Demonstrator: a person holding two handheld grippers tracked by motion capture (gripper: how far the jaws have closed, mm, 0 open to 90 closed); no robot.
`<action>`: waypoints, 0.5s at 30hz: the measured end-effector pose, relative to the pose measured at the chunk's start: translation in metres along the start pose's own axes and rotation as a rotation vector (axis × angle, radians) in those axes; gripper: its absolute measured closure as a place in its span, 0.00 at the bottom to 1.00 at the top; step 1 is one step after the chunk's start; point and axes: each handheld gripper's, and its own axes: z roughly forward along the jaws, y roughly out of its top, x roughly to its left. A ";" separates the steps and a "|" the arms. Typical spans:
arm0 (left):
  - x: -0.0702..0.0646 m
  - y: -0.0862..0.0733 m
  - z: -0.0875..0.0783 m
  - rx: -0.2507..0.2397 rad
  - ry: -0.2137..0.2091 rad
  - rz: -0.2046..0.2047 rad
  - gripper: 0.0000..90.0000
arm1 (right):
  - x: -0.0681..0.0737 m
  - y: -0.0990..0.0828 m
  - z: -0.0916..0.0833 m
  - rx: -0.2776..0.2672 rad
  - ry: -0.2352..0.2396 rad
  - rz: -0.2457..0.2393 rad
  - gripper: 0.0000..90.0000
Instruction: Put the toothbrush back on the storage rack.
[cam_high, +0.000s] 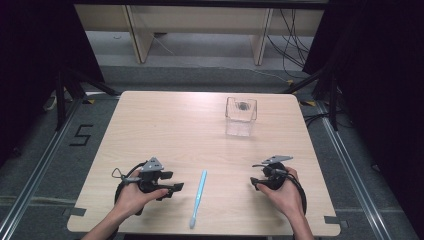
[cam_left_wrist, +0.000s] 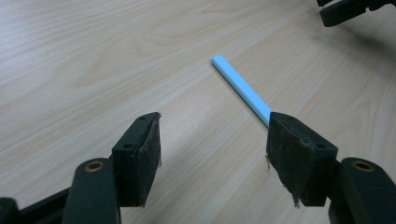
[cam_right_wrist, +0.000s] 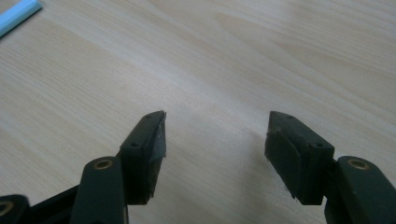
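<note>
Plainly, both grippers — left gripper (cam_left_wrist: 212, 135), right gripper (cam_right_wrist: 215, 135) — gape wide, empty; the left's jaw hides the toothbrush (cam_left_wrist: 240, 88) end.

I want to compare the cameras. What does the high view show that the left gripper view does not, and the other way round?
High view alone: the clear container at the far side, and the person's hands. Left gripper view alone: the left gripper jaws close up, open and empty. Both: the light blue toothbrush lying on the wooden table.

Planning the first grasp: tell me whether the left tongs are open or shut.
Open. The left tongs show two pads set wide apart with bare table between; the blue toothbrush lies beyond, ungripped.
</note>
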 end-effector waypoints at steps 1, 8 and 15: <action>0.000 0.000 0.000 0.000 0.000 0.000 0.39 | 0.000 0.000 0.000 0.000 0.000 0.000 0.43; -0.015 0.015 0.019 0.046 -0.037 0.023 0.42 | 0.002 0.001 0.002 -0.015 0.002 -0.028 0.43; -0.029 0.021 0.036 0.109 -0.046 0.051 0.46 | 0.004 0.002 0.000 0.003 0.001 -0.036 0.43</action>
